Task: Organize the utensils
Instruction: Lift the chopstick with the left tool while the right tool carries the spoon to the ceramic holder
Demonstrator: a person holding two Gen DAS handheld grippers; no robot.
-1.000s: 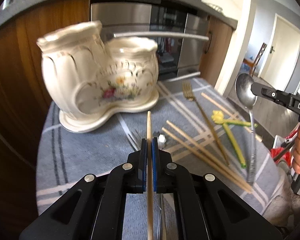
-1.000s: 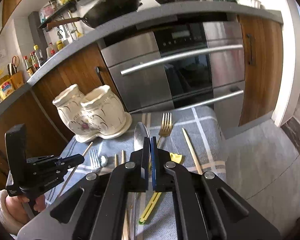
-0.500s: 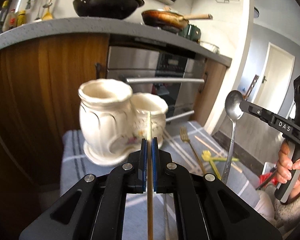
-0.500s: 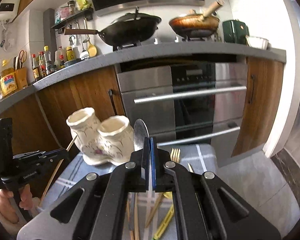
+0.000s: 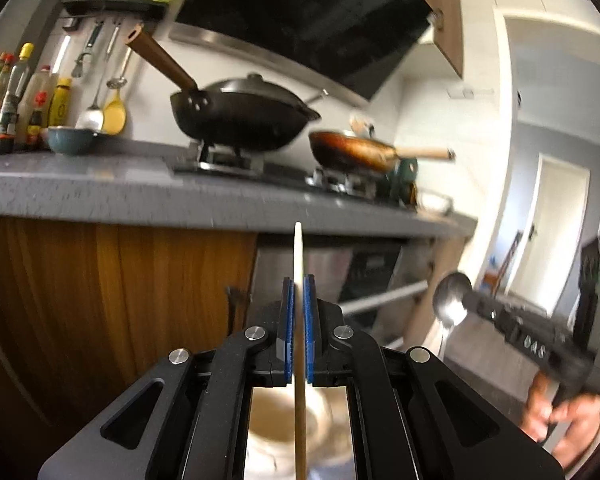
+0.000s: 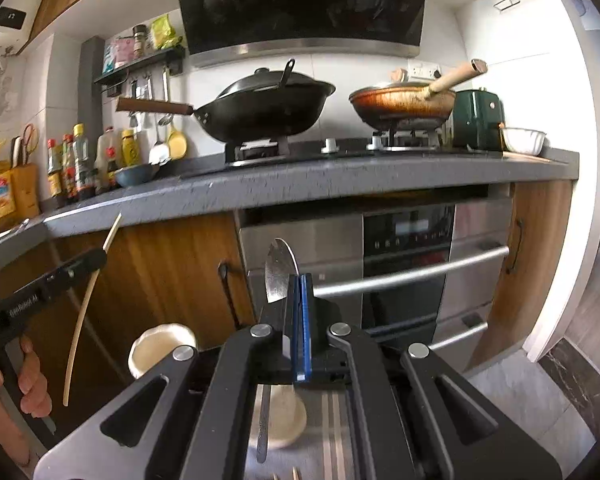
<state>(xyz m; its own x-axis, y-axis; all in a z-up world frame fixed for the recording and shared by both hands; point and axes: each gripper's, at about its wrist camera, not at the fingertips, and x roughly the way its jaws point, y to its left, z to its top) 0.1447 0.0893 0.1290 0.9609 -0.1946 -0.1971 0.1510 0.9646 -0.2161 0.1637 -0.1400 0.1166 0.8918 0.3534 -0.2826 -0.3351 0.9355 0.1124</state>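
My left gripper (image 5: 298, 280) is shut on a wooden chopstick (image 5: 299, 256) held upright; its lower end hangs above the open mouth of the cream ceramic utensil holder (image 5: 278, 420), seen between the fingers. The left gripper (image 6: 100, 258) and chopstick (image 6: 82, 312) also show in the right wrist view. My right gripper (image 6: 298, 280) is shut on a metal spoon (image 6: 278, 270), bowl up, handle hanging down over the holder's right pot (image 6: 280, 412); the left pot (image 6: 160, 346) sits beside it. The spoon (image 5: 452, 300) and right gripper (image 5: 466, 300) show at right in the left wrist view.
A grey kitchen counter (image 6: 300, 184) with a black wok (image 6: 260, 108) and a copper pan (image 6: 400, 102) runs behind. An oven (image 6: 404, 264) and wooden cabinets (image 6: 160, 272) stand below it. A striped cloth (image 6: 332, 440) lies under the holder.
Both grippers have risen and tilted up with their utensils. The holder has dropped to the bottom of both views, now below the chopstick and the spoon.
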